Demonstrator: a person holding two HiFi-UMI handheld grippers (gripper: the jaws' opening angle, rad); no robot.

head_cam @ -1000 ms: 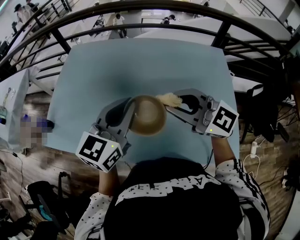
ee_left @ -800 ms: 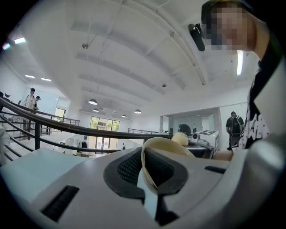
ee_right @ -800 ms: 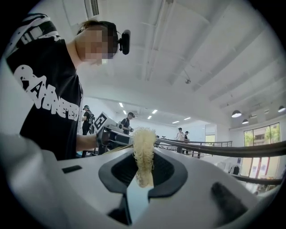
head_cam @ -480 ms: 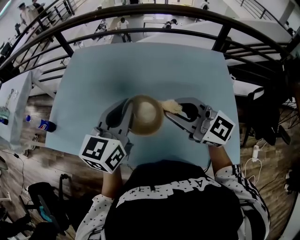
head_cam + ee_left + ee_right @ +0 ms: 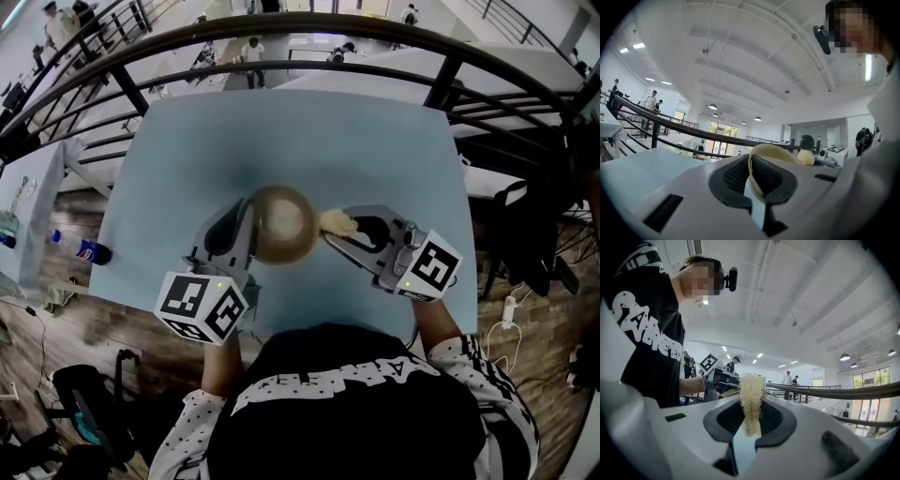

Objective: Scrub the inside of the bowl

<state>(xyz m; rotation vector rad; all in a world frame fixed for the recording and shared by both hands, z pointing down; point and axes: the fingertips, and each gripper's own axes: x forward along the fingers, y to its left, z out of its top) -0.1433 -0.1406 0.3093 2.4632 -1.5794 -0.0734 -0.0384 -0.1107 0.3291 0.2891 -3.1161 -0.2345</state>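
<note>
I hold a tan bowl (image 5: pixel 281 223) above the light blue table (image 5: pixel 281 131). My left gripper (image 5: pixel 251 219) is shut on the bowl's left rim; in the left gripper view the cream rim (image 5: pixel 754 172) sits pinched between the dark pads. My right gripper (image 5: pixel 330 231) is shut on a pale yellow stringy scrubber (image 5: pixel 336 223), which rests against the bowl's right edge. The right gripper view shows the scrubber (image 5: pixel 751 399) standing up between the pads, with the left gripper's marker cube (image 5: pixel 708 363) behind it. The left gripper view shows the scrubber (image 5: pixel 805 157) past the bowl's far rim.
A dark curved railing (image 5: pixel 281 56) runs beyond the table's far edge, with people walking on a lower floor behind it. A bottle (image 5: pixel 84 251) lies on the wooden floor at the left. A chair and cables (image 5: pixel 525 234) stand to the right.
The bowl has tipped slightly with the left gripper's turn. The scrubber now sits lower against the bowl's right edge. Both grips are unchanged.
</note>
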